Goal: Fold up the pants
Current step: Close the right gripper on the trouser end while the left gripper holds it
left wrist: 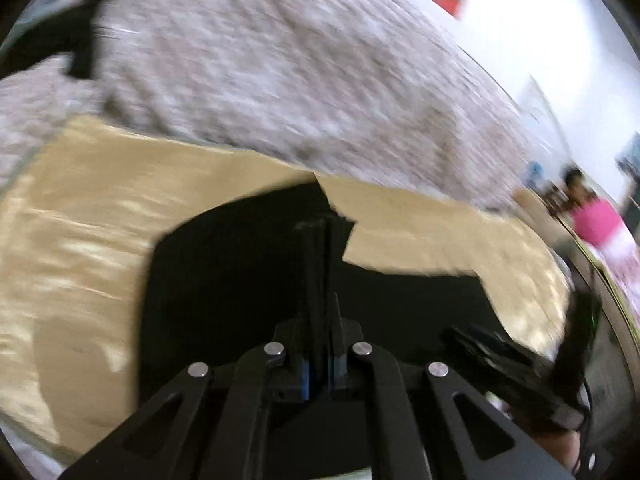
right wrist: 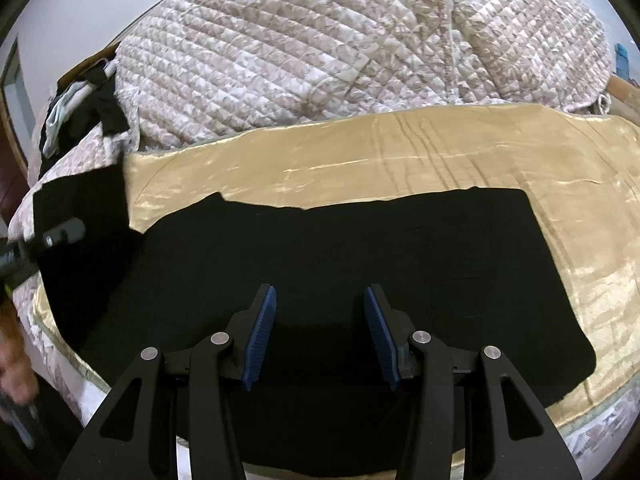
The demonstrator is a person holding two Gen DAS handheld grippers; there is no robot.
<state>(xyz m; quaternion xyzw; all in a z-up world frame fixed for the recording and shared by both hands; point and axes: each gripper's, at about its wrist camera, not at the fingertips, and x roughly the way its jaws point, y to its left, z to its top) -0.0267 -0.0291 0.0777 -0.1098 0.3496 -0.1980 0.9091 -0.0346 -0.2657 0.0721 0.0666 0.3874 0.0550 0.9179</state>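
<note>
The black pants [right wrist: 360,264] lie spread across a shiny tan cloth [right wrist: 360,160] on the bed. My right gripper [right wrist: 320,300] is open and empty, its blue pads [right wrist: 262,332] just above the near part of the pants. My left gripper [left wrist: 318,232] is shut on one end of the pants [left wrist: 224,264] and holds it lifted; the view is motion-blurred. In the right wrist view the left gripper [right wrist: 66,230] shows at the far left with a raised black flap [right wrist: 80,196] of the pants.
A quilted beige-and-white blanket [right wrist: 340,40] is heaped behind the tan cloth. Dark and pale clothes [right wrist: 76,112] lie at the back left. The bed's near edge [right wrist: 600,420] runs along the front. A person in pink [left wrist: 596,220] is far right.
</note>
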